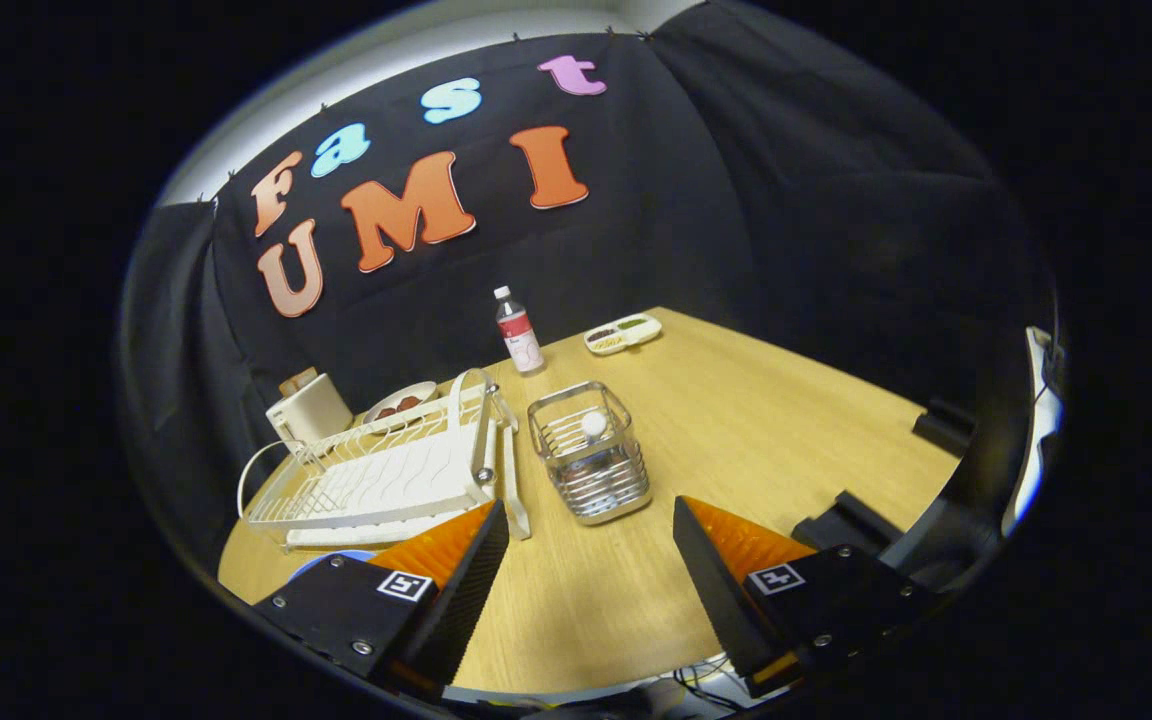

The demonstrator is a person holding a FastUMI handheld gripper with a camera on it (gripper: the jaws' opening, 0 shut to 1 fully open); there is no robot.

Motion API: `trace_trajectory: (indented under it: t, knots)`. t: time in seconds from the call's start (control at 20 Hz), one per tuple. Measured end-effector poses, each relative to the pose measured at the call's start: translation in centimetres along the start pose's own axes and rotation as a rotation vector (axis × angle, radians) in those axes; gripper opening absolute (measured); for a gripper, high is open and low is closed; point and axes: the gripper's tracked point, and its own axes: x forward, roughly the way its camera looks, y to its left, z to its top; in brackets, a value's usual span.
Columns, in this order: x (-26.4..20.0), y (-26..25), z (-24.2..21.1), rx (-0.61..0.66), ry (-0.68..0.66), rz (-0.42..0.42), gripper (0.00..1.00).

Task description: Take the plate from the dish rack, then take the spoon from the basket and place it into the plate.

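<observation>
Wooden table (736, 420) in booth | gripper (591, 545) wide open, holding nothing | plate (328, 562) seems already out, dish rack (376, 470) bare | next: reach into basket (591, 465) just ahead, pinch spoon (593, 424)

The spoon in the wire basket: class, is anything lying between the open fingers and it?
Nothing visible does. The gripper is open, and only bare table lies between its fingers and the wire basket just ahead, where the spoon stands with its round white end up. The dish rack sits beside the basket, off the path.
</observation>
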Motion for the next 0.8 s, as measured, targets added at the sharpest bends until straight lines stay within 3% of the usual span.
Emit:
trace_trajectory:
  t: [0.25, 0.55, 0.65, 0.75, 0.8]
  knots:
    - [1.5, -1.2, 2.6, -0.207, -0.141, -0.022, 0.99]
    - [4.2, 0.6, 3.5, -0.281, -0.25, 0.05, 0.97]
    - [5.0, 0.9, 3.5, -0.291, -0.263, 0.07, 0.86]
    - [6.1, 0.8, 3.0, -0.296, -0.243, 0.077, 0.68]
    - [6.3, 1.1, 2.7, -0.296, -0.231, 0.091, 0.53]
